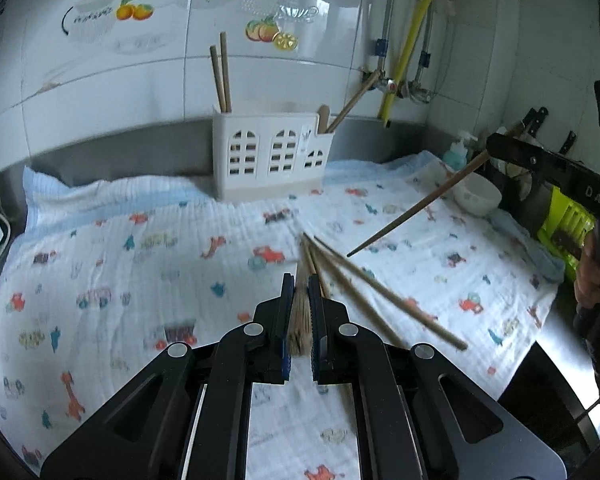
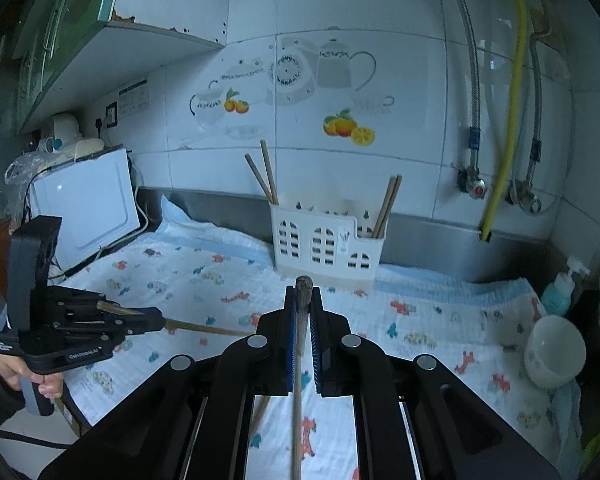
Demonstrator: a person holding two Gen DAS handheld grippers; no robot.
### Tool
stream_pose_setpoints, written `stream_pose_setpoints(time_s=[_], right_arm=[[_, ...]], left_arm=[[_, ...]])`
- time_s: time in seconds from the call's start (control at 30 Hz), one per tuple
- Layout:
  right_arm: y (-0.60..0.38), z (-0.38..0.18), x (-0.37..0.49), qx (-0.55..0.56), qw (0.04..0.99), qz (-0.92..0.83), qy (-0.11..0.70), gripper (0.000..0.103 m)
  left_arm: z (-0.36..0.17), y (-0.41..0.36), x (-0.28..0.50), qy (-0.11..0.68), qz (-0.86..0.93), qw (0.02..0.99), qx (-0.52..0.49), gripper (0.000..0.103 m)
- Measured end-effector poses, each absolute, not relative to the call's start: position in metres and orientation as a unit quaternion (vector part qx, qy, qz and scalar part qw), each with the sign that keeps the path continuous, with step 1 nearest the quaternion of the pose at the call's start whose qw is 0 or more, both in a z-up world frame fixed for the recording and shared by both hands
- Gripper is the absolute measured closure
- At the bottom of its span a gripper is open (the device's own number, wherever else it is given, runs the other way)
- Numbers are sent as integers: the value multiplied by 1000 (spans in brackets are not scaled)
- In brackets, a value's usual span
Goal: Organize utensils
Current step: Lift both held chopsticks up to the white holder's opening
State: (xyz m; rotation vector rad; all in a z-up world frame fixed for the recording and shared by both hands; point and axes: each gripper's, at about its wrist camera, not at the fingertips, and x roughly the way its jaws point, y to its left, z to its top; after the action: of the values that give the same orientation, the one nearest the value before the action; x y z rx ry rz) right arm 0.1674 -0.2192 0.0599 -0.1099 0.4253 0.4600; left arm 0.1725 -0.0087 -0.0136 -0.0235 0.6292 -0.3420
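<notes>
A white house-shaped utensil holder [image 1: 270,152] [image 2: 324,240] stands at the back of a cartoon-print cloth [image 1: 140,260]. Chopsticks stick up from its left end [image 1: 222,76] and right end [image 1: 348,104]. My left gripper [image 1: 299,280] [image 2: 160,320] is shut on a wooden chopstick [image 1: 300,320] [image 2: 204,328], held a little above the cloth. Just right of it, a few loose chopsticks [image 1: 380,300] lie fanned on the cloth. My right gripper [image 2: 303,292] [image 1: 490,146] is shut on another chopstick [image 2: 298,400] [image 1: 412,208], raised over the cloth's right side with its tip slanting down.
A white bowl [image 2: 554,352] [image 1: 478,196] and a teal soap bottle [image 2: 560,284] sit at the cloth's right edge. A white appliance [image 2: 88,208] with cables stands at the left. A yellow hose [image 2: 508,120] and valves hang on the tiled wall behind.
</notes>
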Motion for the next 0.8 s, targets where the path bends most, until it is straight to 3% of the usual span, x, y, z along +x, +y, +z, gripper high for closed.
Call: stream_pose_setpoints(time_s=[0.53,0.8], right_arm=[[-213,158,261,-94,961,200,164,97],[-208,159,313,-98,962,186,177,97]], left_arm=[[74,-19,253,256,-181,949,18,98],[145,-26,295,177,-171,969,25,98]])
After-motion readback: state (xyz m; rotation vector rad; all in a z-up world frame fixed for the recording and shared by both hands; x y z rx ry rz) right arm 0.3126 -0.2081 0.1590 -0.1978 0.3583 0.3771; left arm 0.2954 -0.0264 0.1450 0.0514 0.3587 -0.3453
